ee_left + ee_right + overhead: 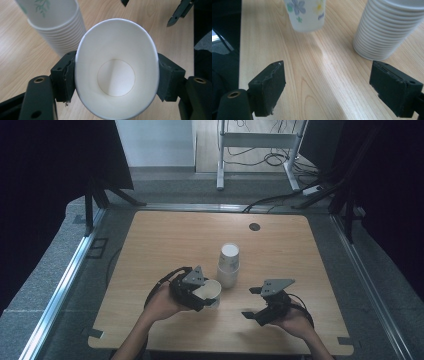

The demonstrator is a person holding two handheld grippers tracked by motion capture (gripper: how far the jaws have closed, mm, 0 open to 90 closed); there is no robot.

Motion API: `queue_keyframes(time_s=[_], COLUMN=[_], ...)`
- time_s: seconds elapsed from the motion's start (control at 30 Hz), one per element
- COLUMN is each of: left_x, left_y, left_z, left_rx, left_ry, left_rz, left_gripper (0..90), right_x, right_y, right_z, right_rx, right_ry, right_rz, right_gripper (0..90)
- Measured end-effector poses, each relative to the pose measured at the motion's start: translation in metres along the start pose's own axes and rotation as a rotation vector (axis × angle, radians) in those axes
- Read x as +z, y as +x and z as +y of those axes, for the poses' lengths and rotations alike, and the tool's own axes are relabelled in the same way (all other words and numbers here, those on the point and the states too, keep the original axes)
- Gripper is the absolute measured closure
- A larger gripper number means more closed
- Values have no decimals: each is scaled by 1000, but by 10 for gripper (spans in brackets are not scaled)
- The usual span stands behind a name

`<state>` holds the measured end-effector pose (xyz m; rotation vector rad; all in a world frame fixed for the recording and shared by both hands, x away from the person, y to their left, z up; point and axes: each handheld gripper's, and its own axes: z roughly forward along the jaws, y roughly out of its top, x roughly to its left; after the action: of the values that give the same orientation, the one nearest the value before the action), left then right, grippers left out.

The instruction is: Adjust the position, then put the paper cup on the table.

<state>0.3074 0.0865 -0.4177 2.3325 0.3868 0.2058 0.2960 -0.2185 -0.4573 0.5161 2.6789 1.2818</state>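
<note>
My left gripper (pixel 204 296) is shut on a single white paper cup (pixel 210 290), squeezing its rim to an oval; in the left gripper view the cup (pixel 116 72) faces me mouth-first and its inside is bare. An upright stack of several paper cups (pixel 228 265) stands just beyond it on the table, seen up close as the stack (pixel 57 27). My right gripper (pixel 250 302) is open near the front right with nothing between its fingers. In the right gripper view the floral-printed held cup (pixel 305 15) and the stack (pixel 387 30) lie ahead of the right gripper (pixel 332 85).
The wooden table (pixel 165 245) has a round cable hole (pixel 254 226) near its back edge. Metal rails run along both sides, and a metal stand (pixel 257 142) with cables sits on the floor behind. Dark curtains hang left and right.
</note>
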Motion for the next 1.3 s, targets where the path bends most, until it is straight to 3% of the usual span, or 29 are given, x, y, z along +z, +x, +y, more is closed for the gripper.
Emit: queue_keyframes(time_s=[0.53,0.8,1.0,1.3], left_x=[-19,-27,-26,-15], left_y=[19,31,41,48], left_z=[-16,-24,-31,-41], left_rx=[-69,-96,-126,-157], left_ry=[19,61,88,135], left_rz=[87,155,201,226], left_gripper=[288,289,288,288], right_x=[-9,-18,-22,-22], right_y=[-11,-16,-19,-24], right_z=[-17,-23,-28,-35], right_rx=[57,80,97,119], right_ry=[15,6,5,9], right_rz=[-48,-73,-86,-102], right_gripper=[134,134,135,135])
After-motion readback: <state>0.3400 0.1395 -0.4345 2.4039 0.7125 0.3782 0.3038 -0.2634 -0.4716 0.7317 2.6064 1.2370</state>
